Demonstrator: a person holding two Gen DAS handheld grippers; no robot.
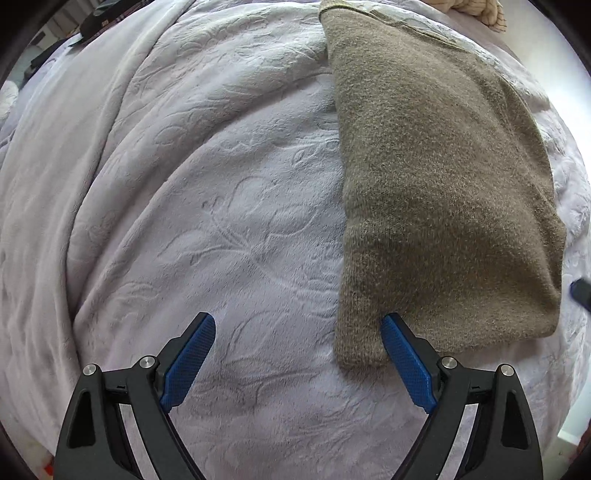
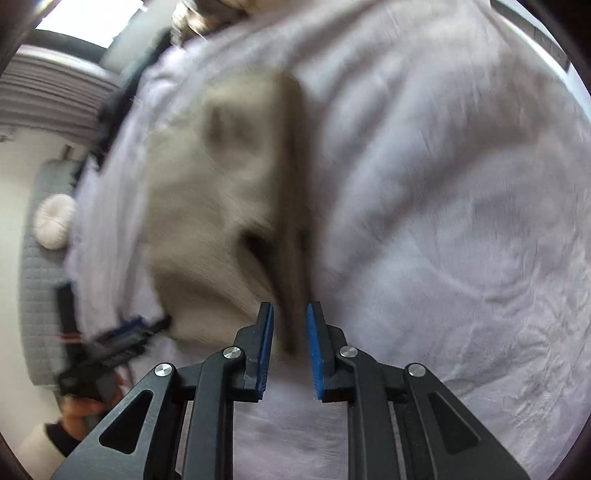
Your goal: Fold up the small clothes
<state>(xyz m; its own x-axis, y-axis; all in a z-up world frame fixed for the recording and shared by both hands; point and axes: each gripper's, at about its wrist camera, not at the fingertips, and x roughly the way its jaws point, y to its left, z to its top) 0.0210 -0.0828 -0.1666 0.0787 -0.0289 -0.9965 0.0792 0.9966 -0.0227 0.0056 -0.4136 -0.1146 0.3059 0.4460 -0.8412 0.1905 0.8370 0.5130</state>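
A brown-grey knitted garment (image 1: 436,192) lies folded into a long strip on a pale lilac embossed blanket (image 1: 207,206). My left gripper (image 1: 297,325) is open wide; its right finger (image 1: 402,354) rests on the garment's near left corner, its left finger on bare blanket. The right wrist view is motion-blurred. There my right gripper (image 2: 290,314) is partly open, with the garment's near edge (image 2: 291,280) between the blue pads, not clamped. The garment (image 2: 207,177) stretches away to the upper left. The left gripper shows at the left in that view (image 2: 122,339).
The blanket (image 2: 461,221) covers the bed in folds. A striped cloth (image 1: 480,11) lies at the far top right. Dark items (image 1: 96,22) sit at the bed's far left edge. A grey quilted surface with a round white cushion (image 2: 55,221) lies beside the bed.
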